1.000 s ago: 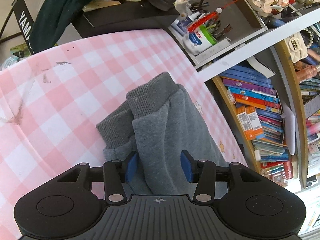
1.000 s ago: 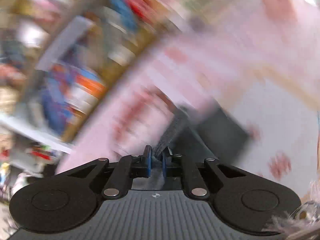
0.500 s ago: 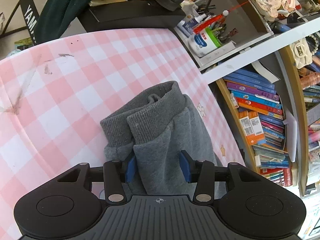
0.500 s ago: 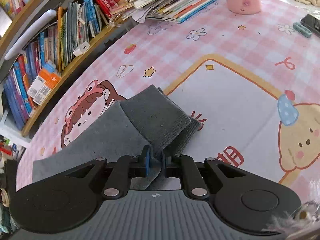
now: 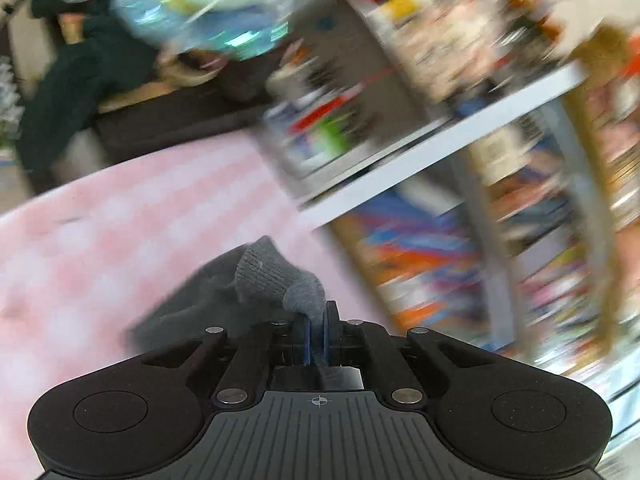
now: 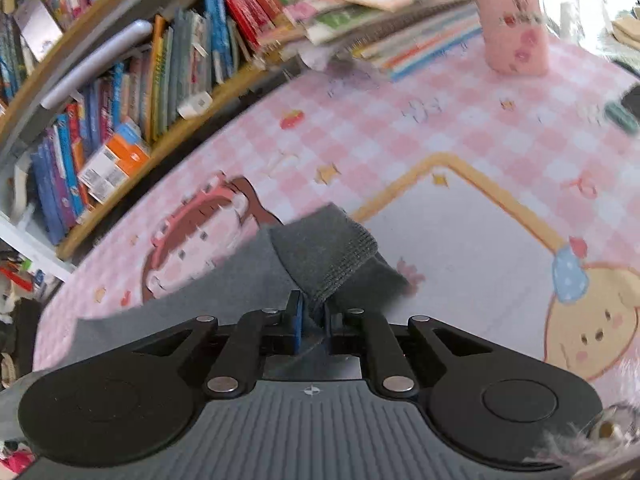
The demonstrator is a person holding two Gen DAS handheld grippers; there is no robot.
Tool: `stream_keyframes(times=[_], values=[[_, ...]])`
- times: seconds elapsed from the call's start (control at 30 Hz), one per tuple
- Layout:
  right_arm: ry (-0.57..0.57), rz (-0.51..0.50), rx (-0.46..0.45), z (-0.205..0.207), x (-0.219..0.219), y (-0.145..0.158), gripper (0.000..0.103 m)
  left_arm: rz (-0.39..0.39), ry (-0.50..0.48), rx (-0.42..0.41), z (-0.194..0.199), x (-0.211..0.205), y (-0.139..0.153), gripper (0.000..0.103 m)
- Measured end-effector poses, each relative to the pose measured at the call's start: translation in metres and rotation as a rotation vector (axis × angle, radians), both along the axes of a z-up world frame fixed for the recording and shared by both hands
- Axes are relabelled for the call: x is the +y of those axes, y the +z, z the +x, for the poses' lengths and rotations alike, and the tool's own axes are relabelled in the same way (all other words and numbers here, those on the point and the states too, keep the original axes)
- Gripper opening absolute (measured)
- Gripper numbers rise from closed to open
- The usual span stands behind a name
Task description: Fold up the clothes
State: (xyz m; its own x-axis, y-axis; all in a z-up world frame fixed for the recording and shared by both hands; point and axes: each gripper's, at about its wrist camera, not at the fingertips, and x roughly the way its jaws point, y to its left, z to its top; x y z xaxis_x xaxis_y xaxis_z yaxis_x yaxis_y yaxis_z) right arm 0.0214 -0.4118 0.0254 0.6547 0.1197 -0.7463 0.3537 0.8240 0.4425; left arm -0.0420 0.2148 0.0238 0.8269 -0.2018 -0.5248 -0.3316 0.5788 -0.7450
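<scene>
A grey sweat garment (image 5: pixel 224 292) lies on the pink checked table cover (image 5: pixel 100 240). In the blurred left wrist view my left gripper (image 5: pixel 316 320) is shut on a ribbed cuff (image 5: pixel 272 276) of it, lifted off the rest of the cloth. In the right wrist view my right gripper (image 6: pixel 310 312) is shut on another ribbed end (image 6: pixel 328 252) of the grey garment (image 6: pixel 240 292), which spreads to the left over the cartoon print of the table cover (image 6: pixel 460 232).
Bookshelves full of books (image 6: pixel 120 92) run along the table's far edge. A stack of papers and books (image 6: pixel 380 8) and a pink cup (image 6: pixel 512 20) stand at the back. A dark green cloth (image 5: pixel 80 80) hangs beyond the table's end.
My left gripper has shut on the cuff and lifted it, and its view has gone blurred. My right gripper has kept its grip and come lower toward the table.
</scene>
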Motion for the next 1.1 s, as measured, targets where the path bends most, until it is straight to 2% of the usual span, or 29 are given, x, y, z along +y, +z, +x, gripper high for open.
stream_keyframes(times=[0.1,0.17,0.3,0.37,0.43,0.53,0.67,0.77,0.8,0.83,0.93,1.0,1.1], values=[[-0.018,0.003,0.039,-0.002,0.002,-0.012,0.01,0.016,-0.031,0.177,0.002,-0.007,-0.044,0.004],[-0.018,-0.004,0.038,-0.002,0.002,-0.012,0.011,0.006,-0.015,0.156,-0.001,-0.011,-0.052,0.005],[0.003,-0.037,0.044,0.003,0.006,-0.006,0.01,-0.015,0.004,0.165,0.003,-0.01,-0.056,0.006],[0.017,-0.057,-0.03,0.0,0.011,0.012,0.009,-0.005,-0.001,0.165,0.001,-0.009,-0.054,0.006],[0.051,-0.082,-0.175,-0.008,0.018,0.037,0.009,-0.003,0.001,0.163,0.0,-0.009,-0.052,0.006],[0.059,-0.144,-0.214,-0.012,0.024,0.048,0.009,-0.007,0.01,0.165,0.0,-0.009,-0.052,0.006],[0.033,-0.125,-0.004,0.0,0.014,0.007,0.01,-0.016,0.015,0.17,-0.003,-0.01,-0.052,0.008],[-0.017,-0.091,0.023,-0.007,0.01,-0.001,0.024,0.012,-0.006,0.182,-0.006,-0.011,-0.043,0.012],[-0.026,-0.081,0.025,-0.01,0.008,0.0,0.035,0.031,-0.011,0.189,-0.009,-0.011,-0.04,0.018],[-0.034,-0.072,0.027,-0.014,0.006,0.001,0.038,0.053,-0.012,0.202,-0.012,-0.012,-0.037,0.03],[-0.037,-0.034,0.062,-0.02,0.003,0.0,0.041,0.102,-0.011,0.225,-0.02,-0.015,-0.032,0.043],[-0.036,0.0,0.084,-0.022,0.002,-0.003,0.042,0.092,-0.014,0.235,-0.023,-0.017,-0.034,0.048],[-0.035,0.045,0.098,-0.019,0.006,-0.008,0.042,0.048,-0.005,0.246,-0.018,-0.019,-0.043,0.048]])
